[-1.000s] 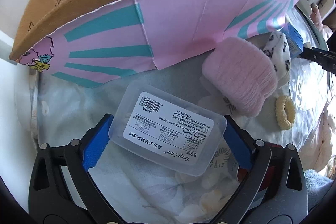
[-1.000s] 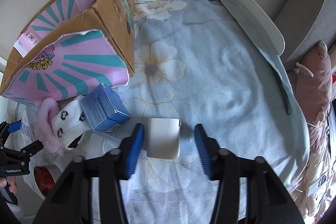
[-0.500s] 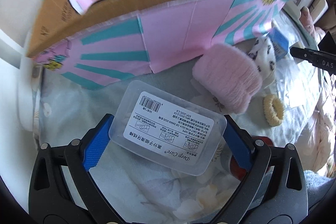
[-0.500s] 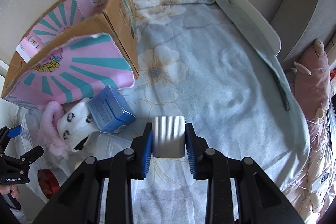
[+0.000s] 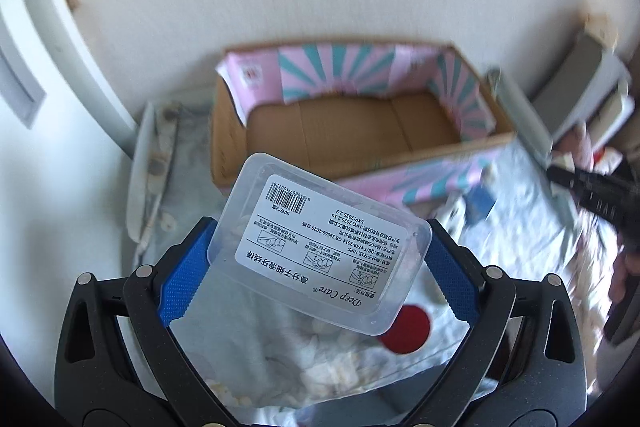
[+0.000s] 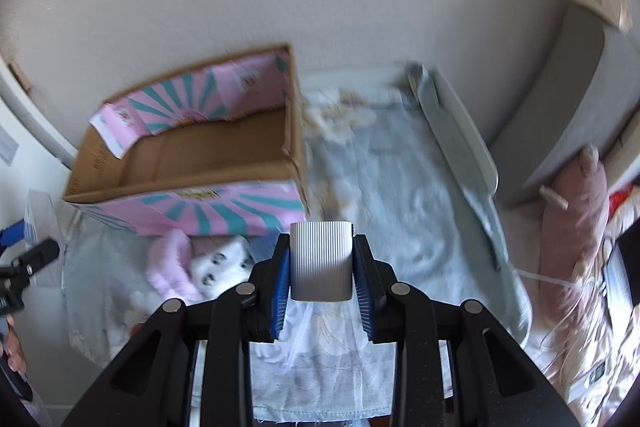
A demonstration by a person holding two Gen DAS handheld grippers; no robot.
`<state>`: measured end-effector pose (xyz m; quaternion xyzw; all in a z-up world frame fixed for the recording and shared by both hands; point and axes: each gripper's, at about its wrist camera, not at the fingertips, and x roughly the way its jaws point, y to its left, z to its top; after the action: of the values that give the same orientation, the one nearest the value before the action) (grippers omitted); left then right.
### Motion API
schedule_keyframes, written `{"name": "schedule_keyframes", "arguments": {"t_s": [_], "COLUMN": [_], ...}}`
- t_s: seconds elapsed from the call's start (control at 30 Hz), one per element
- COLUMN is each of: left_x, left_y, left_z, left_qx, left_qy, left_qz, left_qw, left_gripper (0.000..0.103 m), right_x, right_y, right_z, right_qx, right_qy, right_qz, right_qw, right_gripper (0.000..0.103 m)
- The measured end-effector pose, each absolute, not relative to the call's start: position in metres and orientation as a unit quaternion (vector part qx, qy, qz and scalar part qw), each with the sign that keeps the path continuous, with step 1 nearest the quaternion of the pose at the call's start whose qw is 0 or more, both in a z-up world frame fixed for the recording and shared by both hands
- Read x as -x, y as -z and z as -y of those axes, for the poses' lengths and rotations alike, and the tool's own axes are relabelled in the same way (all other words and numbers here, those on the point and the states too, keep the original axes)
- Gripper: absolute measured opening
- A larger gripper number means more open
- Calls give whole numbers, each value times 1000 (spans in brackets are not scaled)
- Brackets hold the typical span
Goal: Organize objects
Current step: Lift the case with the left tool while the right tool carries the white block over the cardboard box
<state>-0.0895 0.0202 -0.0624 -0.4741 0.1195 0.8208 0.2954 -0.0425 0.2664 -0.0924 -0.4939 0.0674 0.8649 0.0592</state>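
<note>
two things are held off the bed, one in each gripper. the clear plastic case (image 5: 320, 243), with a white printed label and barcode on its face, sits tilted between the blue pads of the left gripper (image 5: 318, 277), whose jaws are clamped on its two short ends; it hangs in front of the open cardboard box (image 5: 352, 131). the ribbed silver block (image 6: 322, 261) stands upright in the right gripper (image 6: 322, 281), whose jaws are pressed tight against its two sides, above the floral sheet (image 6: 400, 187).

the box, brown inside with pink and teal rays on its flaps and outer wall, stands on the bed against the pale wall, and its inside shows only bare cardboard in both views. just in front of its near wall lie a fluffy pink item (image 6: 168, 263) and a white spotted cloth (image 6: 224, 263), touching each other. in the left wrist view a small blue carton (image 5: 480, 199) lies near the box's front corner, and a red round lid (image 5: 406, 329) shows below the case. a pink plush toy (image 6: 576, 211) lies at the right edge of the bed, beside a grey cushion (image 6: 568, 99). a person's fingers (image 6: 12, 343) show at the far left of the right wrist view.
</note>
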Motion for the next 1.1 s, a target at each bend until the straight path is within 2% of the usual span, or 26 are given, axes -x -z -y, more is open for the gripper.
{"name": "schedule_keyframes", "arguments": {"t_s": [0.2, 0.57, 0.87, 1.1], "left_x": [105, 159, 208, 240], "left_y": [18, -10, 11, 52], "left_z": [-10, -21, -61, -99], "left_qx": [452, 444, 466, 504], "left_qy": [-837, -840, -834, -818], "left_qz": [-100, -93, -92, -92], "left_qw": [292, 298, 281, 261], "left_gripper": [98, 98, 98, 98], "right_x": [50, 91, 154, 195], "right_y": [54, 28, 45, 76], "right_z": [-241, -201, -185, -184], "right_qx": [467, 467, 485, 508], "right_qy": [-883, -882, -865, -845], "right_qz": [-40, -9, 28, 64], "right_qw": [29, -55, -123, -157], "right_gripper": [27, 27, 27, 27]}}
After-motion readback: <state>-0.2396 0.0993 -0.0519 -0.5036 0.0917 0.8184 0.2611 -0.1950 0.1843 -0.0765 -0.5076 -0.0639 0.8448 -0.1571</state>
